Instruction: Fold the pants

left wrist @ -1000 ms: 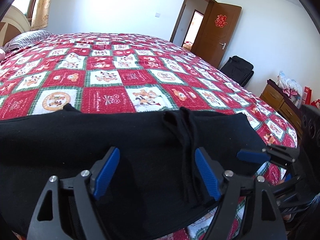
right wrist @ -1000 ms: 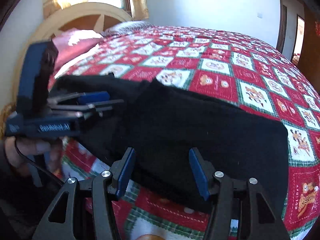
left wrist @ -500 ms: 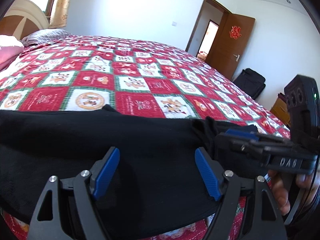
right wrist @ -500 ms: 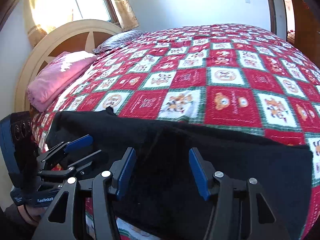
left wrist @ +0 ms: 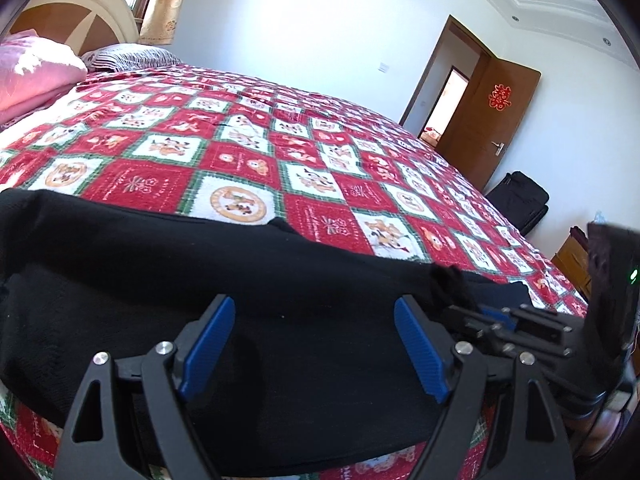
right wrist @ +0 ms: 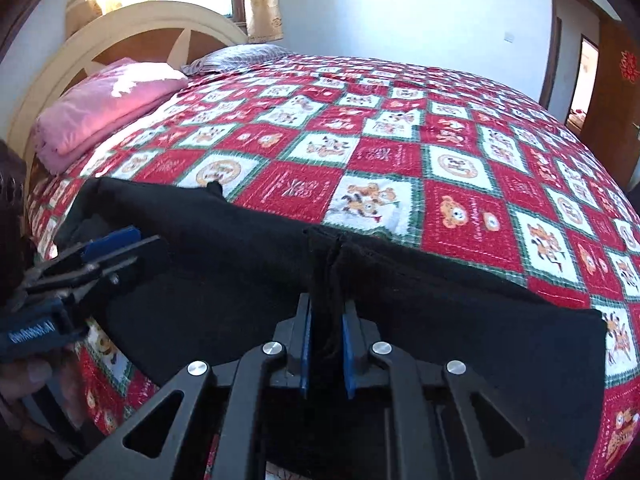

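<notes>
The black pants (right wrist: 248,272), soft and matte, lie flat in a long band along the near edge of the bed (right wrist: 460,152), whose quilt is a grid of red and white picture squares. The right gripper (right wrist: 325,344) is closing its blue ribbed jaws on a raised fold of the pants. The left gripper (left wrist: 312,340) hovers over the pants, jaws spread and opening, nothing pinched. Beyond the pants the quilt lies open. A pink pillow (right wrist: 104,100) sits by the headboard (right wrist: 132,28).
</notes>
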